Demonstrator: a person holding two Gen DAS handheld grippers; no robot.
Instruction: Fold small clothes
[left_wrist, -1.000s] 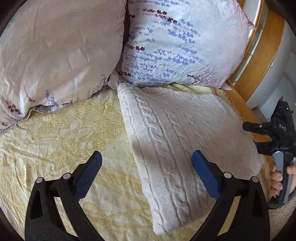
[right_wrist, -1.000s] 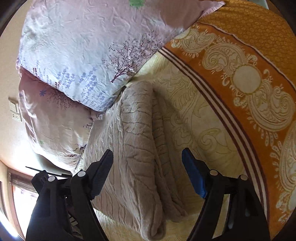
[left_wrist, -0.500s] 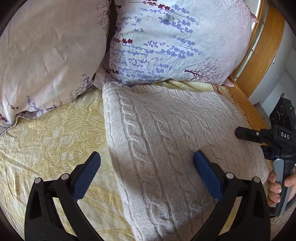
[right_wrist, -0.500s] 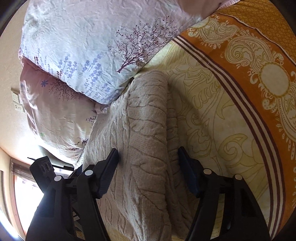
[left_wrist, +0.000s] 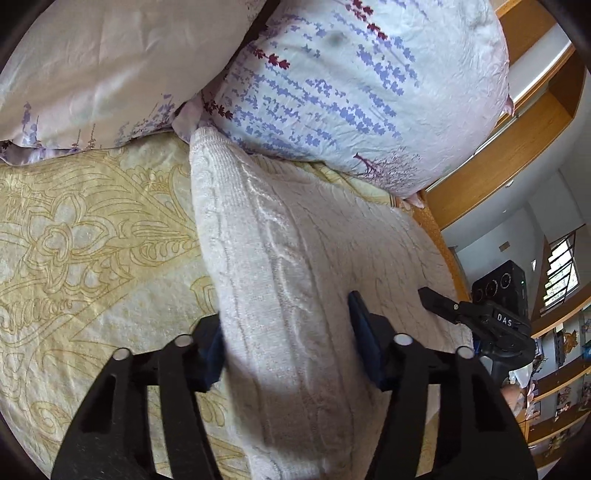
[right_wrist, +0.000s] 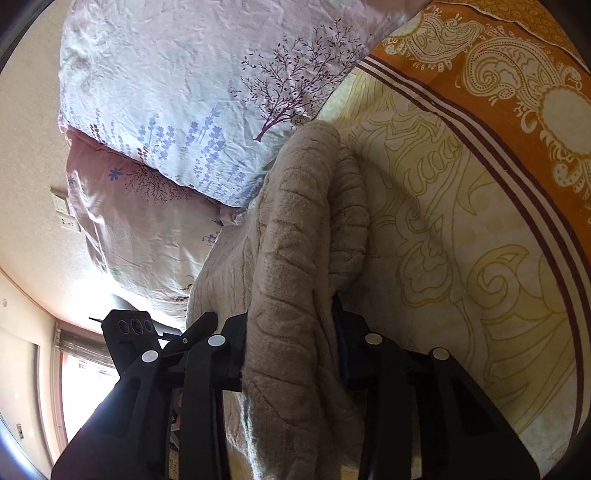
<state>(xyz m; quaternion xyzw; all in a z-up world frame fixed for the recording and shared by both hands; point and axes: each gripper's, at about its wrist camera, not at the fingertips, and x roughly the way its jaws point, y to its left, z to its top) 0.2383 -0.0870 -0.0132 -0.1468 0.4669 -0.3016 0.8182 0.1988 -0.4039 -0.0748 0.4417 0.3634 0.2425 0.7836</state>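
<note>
Cream knit sweater lies partly folded on the bed, far end against the pillows. Left hand-held gripper and right hand-held gripper have just been closing, each now pinching a bunched near edge, likely for lifting over. Pillows block ahead; bedspread alongside is free.

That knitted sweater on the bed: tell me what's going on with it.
A person is folding the cream cable-knit sweater on the yellow patterned bedspread, with a handheld gripper in each hand. The left gripper and the right gripper have each just been closing their jaws, and each now has a bunched edge of the sweater between them. The far end of the sweater lies against the floral pillows. It lies partly folded, layers doubled over.
</note>
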